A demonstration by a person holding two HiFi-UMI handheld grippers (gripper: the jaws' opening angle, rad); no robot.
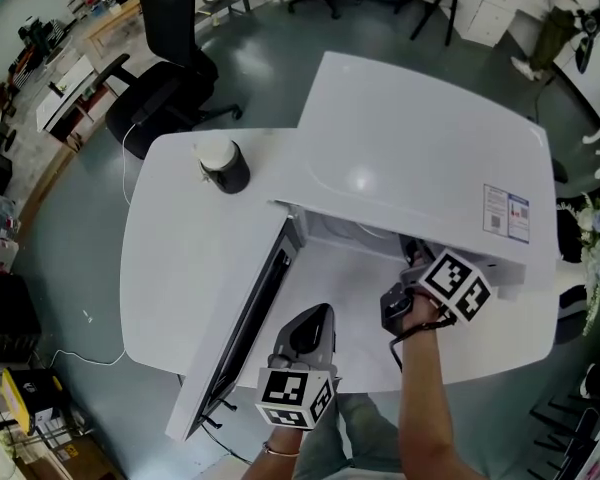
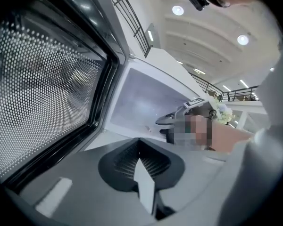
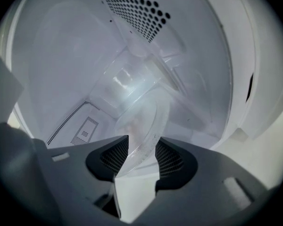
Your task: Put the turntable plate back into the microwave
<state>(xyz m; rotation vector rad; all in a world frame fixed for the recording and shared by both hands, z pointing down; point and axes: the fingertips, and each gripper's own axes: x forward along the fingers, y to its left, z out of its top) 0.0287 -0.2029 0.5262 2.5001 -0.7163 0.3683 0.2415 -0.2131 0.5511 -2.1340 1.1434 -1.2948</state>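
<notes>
Microwave (image 1: 410, 158) sits at center right of the head view on a white table (image 1: 170, 268). Its door (image 1: 245, 318) is swung open toward the lower left.

Right gripper (image 1: 412, 258) reaches into the oven opening at right of center. In the right gripper view, the right gripper (image 3: 141, 144) has its jaws spread wide. The rim of the glass turntable plate (image 3: 137, 102) runs between the two pads, and no clamping shows. The plate is inside the oven cavity at mid frame and tilted. Can't tell if it's seated on the floor. A perforated wall panel (image 3: 137, 6) is at top center.

Left gripper (image 1: 320, 316) is at bottom center of the head view, just in front of the open door and outside the oven. In the left gripper view, the left gripper (image 2: 139, 147) has its jaws pressed together with nothing between them. The door's dotted mesh window (image 2: 42, 93) fills the left side. The oven opening and the other gripper are at mid right.

A small black pot with a white lid (image 1: 223, 163) stands on the table at upper left of the oven. A black office chair (image 1: 165, 88) is beyond it at upper left.
</notes>
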